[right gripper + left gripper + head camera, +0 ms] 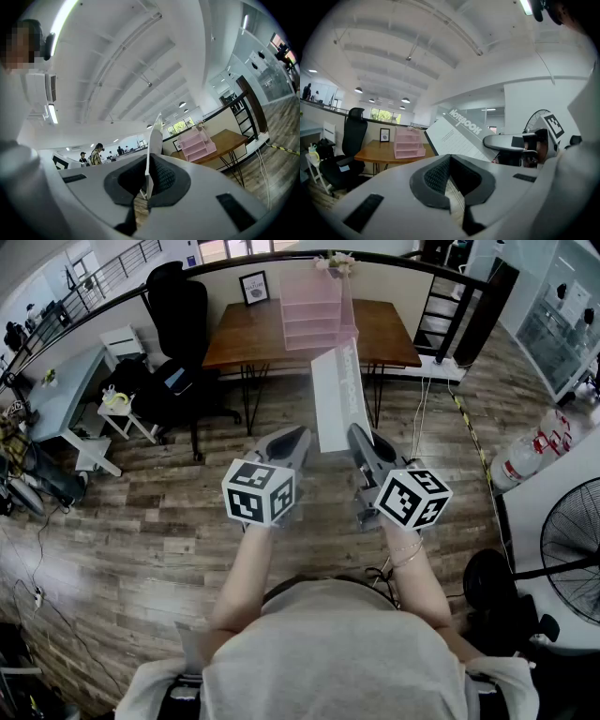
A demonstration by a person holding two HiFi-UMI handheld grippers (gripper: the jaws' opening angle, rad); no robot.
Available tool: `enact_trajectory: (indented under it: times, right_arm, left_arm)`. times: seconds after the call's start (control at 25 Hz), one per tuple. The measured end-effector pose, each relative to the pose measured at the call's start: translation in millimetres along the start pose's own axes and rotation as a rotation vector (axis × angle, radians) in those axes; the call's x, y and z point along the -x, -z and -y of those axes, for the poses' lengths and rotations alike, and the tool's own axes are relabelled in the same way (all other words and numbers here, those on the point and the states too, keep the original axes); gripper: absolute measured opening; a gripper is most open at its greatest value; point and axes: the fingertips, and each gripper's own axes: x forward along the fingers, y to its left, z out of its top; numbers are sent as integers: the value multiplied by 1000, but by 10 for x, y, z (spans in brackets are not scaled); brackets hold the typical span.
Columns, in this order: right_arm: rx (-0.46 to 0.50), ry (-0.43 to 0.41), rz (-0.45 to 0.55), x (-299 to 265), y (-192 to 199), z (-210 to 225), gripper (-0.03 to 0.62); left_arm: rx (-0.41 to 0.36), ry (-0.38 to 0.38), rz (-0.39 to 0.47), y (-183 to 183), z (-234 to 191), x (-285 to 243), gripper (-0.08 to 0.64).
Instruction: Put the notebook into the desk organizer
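Wooden surface (244,338) is carrying desk organizer (314,310) centrally between side edges. Right tool (357,433) is clamping notebook (337,399), left tool (300,434) closed, empty. Probably best approaching edge-on.

Table (244,338): far side of the floor, along the railing wall.
- On it: desk organizer (317,310), near the middle.
- On it: picture frame (254,288), just left of the organizer, at the back edge.

Office chair (178,320): at the table's left end.

Notebook (339,399): on end in the air, before the table and below the organizer. Its lower edge sits between the jaws of the right gripper (356,435).

Left gripper (298,435): just left of the notebook.

Fan (574,549): far right, on the floor.
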Motion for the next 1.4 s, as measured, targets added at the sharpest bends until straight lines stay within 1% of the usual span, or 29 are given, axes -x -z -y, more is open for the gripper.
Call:
enact_trajectory:
  times: [0.2,0.4,0.56,0.68,0.92,1.08,1.24,1.4]
  right_arm:
    - [25,9,-15,-36,81,-15,8]
    - [25,12,-22,-37,116,0,8]
    - [-17,12,14,-2,97,27,8]
    - [-55,-2,9,28,116,88,9]
    - [-65,-13,-16,98,127,270,11]
    - [-68,-22,-41,163,221,365,11]
    - [-78,-33,-74,136,302,460,11]
    - [-91,-35,-72,1,281,629,11]
  left_arm:
    - [-19,21,-10,41,45,-26,11]
    - [0,17,-24,96,64,-67,11]
    - [27,44,-6,135,142,-91,11]
    - [41,59,13,126,193,-120,12]
    - [51,47,31,114,276,-238,12]
    - [61,33,17,234,334,-264,12]
    - [75,18,-3,286,236,-394,12]
    - [88,35,2,252,159,-559,12]
